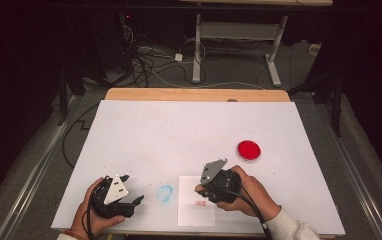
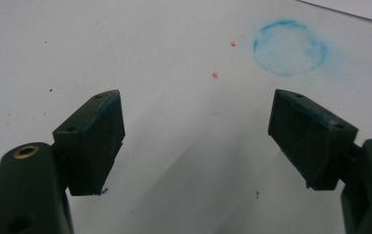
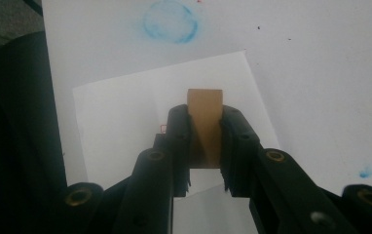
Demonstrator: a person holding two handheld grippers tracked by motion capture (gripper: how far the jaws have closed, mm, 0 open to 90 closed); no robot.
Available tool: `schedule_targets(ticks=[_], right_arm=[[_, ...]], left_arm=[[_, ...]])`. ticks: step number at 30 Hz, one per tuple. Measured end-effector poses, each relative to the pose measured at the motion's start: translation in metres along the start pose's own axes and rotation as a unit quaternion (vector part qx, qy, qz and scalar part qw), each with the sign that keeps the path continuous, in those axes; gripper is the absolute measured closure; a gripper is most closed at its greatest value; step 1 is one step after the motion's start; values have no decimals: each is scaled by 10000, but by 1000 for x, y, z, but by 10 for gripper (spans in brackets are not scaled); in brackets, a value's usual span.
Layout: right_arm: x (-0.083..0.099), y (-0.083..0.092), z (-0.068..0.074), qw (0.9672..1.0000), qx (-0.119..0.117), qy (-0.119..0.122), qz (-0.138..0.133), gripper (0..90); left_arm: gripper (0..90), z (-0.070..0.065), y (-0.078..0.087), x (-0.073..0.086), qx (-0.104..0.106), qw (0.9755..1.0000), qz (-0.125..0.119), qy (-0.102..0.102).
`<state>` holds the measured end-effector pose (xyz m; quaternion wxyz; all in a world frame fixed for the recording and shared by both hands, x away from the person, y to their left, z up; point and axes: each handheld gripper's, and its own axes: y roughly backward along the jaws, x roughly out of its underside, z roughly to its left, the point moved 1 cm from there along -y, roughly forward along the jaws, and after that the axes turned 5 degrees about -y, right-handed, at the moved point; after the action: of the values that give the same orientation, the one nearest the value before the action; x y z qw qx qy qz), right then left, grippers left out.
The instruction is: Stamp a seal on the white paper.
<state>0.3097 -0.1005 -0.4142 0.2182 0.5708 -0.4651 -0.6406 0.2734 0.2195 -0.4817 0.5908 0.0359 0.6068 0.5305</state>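
A small tan wooden stamp block (image 3: 204, 117) is clamped by the right gripper (image 3: 206, 141) above the white paper sheet (image 1: 191, 212), where a red mark (image 1: 199, 202) is already printed. The left gripper (image 2: 196, 141) is held apart, empty. Further stamping or setting down is judged left.

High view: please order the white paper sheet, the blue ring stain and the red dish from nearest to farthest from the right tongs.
1. White paper sheet, directly under the right tongs.
2. Blue ring stain, to their left.
3. Red dish, farther back on the right.
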Motion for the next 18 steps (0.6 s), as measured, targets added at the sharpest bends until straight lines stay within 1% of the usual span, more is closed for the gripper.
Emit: schedule_targets(ticks=[1,3,5,6,7,9,13,14,15,16,17,18], right_arm=[[1,3,-2,10000,57,-30,-51,767],[3,10,-7,9999,26,-71,-125,767],[6,17,-12,9996,104,-155,-204,767],[7,20,-13,9995,128,-174,-236,767],[8,22,-14,9994,147,-197,-251,767],[10,26,-17,9992,155,-223,-281,767],[13,29,-18,9991,185,-263,-280,767],[13,29,-19,9990,218,-274,-284,767],[14,30,-19,9990,226,-286,-270,767],[14,29,-19,9990,218,-265,-271,767],[15,30,-19,9989,242,-310,-266,767],[15,30,-20,9990,240,-291,-233,767]], left_arm=[[206,0,0,0,0,10000,1,1],[205,0,0,0,2,10000,6,-2],[206,0,0,0,3,10000,6,-7],[206,1,0,0,-25,10000,-14,-52],[205,0,0,0,-3,10000,16,-6],[205,0,0,0,-2,10000,12,-8],[205,0,-1,0,-3,10000,13,-17],[205,0,-1,0,-25,10000,-8,-65],[205,0,-1,0,-28,10000,-6,-72],[205,0,-1,0,-29,10000,-6,-70],[206,0,0,0,-21,10000,-5,-65],[205,0,0,0,4,10000,12,-20]])
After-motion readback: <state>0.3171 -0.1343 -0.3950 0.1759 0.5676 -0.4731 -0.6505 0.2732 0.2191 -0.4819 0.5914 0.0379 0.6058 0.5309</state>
